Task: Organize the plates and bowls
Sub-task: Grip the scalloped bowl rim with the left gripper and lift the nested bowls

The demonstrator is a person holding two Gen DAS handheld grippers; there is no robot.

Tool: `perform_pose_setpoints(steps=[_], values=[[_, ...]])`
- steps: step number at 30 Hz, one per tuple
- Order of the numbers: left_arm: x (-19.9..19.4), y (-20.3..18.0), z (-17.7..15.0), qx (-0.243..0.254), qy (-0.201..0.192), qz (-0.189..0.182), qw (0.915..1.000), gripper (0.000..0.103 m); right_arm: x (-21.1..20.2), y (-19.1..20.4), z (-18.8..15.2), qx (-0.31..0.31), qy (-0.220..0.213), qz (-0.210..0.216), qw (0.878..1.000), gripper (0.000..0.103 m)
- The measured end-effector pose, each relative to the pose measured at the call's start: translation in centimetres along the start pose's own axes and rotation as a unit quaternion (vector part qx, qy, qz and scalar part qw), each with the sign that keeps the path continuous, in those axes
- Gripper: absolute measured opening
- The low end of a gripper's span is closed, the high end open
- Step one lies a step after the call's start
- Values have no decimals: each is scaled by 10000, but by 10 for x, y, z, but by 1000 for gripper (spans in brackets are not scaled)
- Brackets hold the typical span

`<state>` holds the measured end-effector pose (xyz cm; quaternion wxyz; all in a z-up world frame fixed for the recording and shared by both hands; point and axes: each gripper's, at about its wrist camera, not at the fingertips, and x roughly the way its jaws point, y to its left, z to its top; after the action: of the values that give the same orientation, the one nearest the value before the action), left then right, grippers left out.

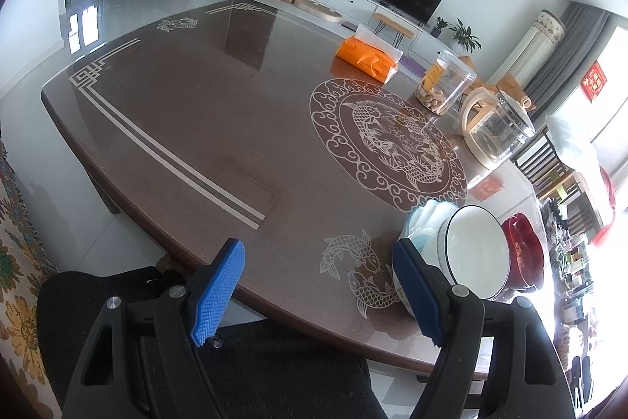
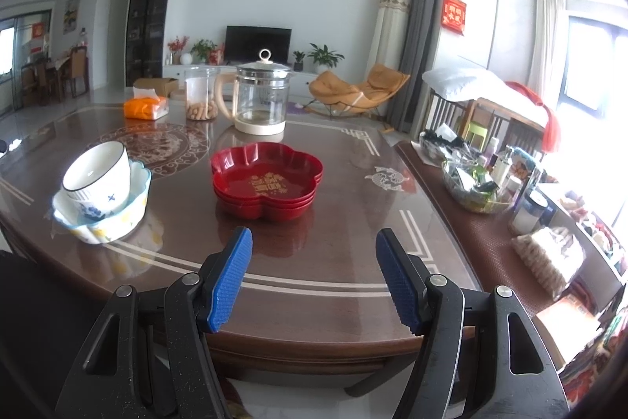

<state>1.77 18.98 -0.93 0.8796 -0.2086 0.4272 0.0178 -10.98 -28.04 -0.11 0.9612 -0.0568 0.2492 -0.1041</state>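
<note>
Red plates (image 2: 267,179) sit stacked mid-table, white bowl (image 2: 98,171) nested in the scalloped bowl (image 2: 114,218) at left; both grippers (image 1: 318,295) (image 2: 314,277) hover apart, empty. Looks nearly sorted.

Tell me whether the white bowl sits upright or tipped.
Tipped. The white bowl leans inside the floral bowl, its mouth angled sideways rather than straight up.

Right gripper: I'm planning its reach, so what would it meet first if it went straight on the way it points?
Probably the stack of red plates: it lies straight ahead of the open right gripper, with only bare table between. Depth is uncertain.
</note>
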Motion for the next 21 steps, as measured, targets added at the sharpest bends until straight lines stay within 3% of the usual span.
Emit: perform_pose_setpoints(steps=[6,10,14,18,21], values=[[16,-13,-8,187,164,-19,9997,77,3,0,3,239,1,187,9995,69],[31,-33,-21,468,368,-315,9977,77,28,22,9,483,267,810,9952,70],[49,-50,-36,858,486,-472,9940,77,67,58,15,720,684,1566,9827,69],[80,-50,-35,469,707,-806,9931,76,98,89,25,847,794,2108,9706,69],[99,-58,-32,543,717,-765,9930,71,118,111,38,787,744,2413,9644,68]])
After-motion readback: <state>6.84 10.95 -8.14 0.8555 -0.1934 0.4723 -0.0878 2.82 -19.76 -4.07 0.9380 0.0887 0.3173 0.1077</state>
